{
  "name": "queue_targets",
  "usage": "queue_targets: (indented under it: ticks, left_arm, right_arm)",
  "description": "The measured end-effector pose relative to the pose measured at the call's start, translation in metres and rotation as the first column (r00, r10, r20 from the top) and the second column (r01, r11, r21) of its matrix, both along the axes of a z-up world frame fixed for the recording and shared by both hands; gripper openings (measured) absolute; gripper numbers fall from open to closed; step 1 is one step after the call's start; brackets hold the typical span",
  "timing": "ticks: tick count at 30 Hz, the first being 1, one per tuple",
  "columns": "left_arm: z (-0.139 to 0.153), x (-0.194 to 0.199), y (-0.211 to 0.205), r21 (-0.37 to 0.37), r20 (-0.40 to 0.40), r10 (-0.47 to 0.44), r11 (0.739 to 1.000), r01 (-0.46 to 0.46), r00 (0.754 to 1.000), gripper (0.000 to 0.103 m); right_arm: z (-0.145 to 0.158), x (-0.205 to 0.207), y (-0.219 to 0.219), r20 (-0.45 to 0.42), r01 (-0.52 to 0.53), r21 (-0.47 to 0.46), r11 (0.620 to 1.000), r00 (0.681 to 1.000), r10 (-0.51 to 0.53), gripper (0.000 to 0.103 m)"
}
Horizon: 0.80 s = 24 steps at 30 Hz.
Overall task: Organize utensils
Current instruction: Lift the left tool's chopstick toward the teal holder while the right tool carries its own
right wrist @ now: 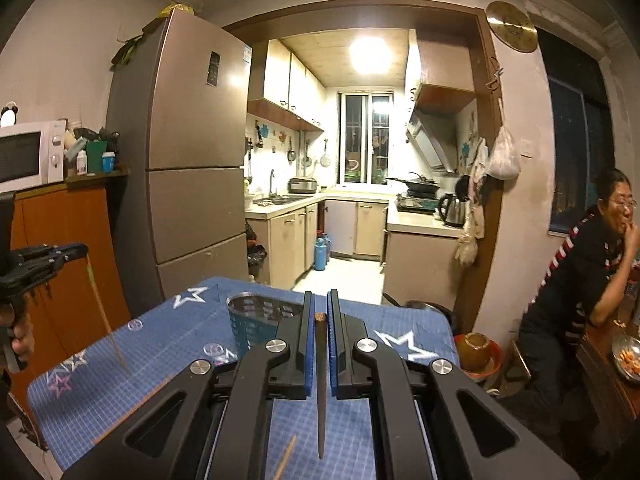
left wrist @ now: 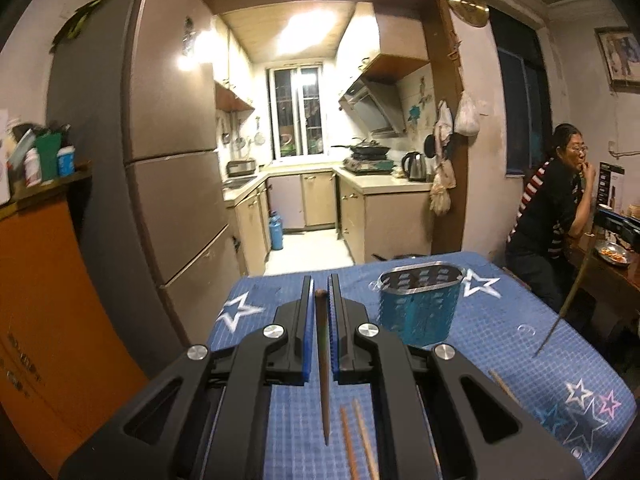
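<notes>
My left gripper is shut on a dark wooden chopstick and holds it above the blue star-patterned tablecloth. My right gripper is shut on a second dark chopstick. A blue perforated utensil holder stands on the table ahead and right of the left gripper; in the right wrist view the holder is just left of the fingers. The left gripper with its chopstick shows at the far left there. The right gripper's chopstick shows at the right.
Two loose chopsticks lie on the cloth under the left gripper, another at the right. A fridge and orange cabinet stand left of the table. A seated person is at the right by a wooden table.
</notes>
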<state>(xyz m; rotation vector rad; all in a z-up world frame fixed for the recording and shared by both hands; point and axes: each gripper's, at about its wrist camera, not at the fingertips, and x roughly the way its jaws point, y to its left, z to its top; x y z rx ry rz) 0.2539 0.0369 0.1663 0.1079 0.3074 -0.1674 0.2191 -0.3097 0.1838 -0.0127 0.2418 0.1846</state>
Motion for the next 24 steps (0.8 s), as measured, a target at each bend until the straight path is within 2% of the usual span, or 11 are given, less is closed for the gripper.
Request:
queue_targets:
  ticks: [8,13,18,24]
  left_arm:
    - [0.058,0.037,-0.029,-0.041,0.076,-0.074,0.996,0.077,0.994,0.005]
    - [0.088,0.075,-0.049,-0.071,0.106,-0.104,0.991,0.112,0.989,0.005]
    - [0.098,0.112,-0.075,-0.088,0.123,-0.131,0.986,0.143,0.984,0.005]
    - [0.085,0.156,-0.1,-0.126,0.092,-0.151,0.979,0.162,0.984,0.005]
  right_arm:
    - [0.06,0.066,0.006,0.019,-0.052,0.055,0.997,0.998,0.051,0.007]
    - [0.09,0.108,0.015,0.043,-0.067,0.057,0.996,0.997,0.064,0.007]
    - [0.106,0.152,0.025,0.05,-0.08,0.07,0.994,0.996,0.077,0.007]
    - [0.094,0.187,0.041,0.027,-0.098,0.076,0.992,0.995,0.096,0.007]
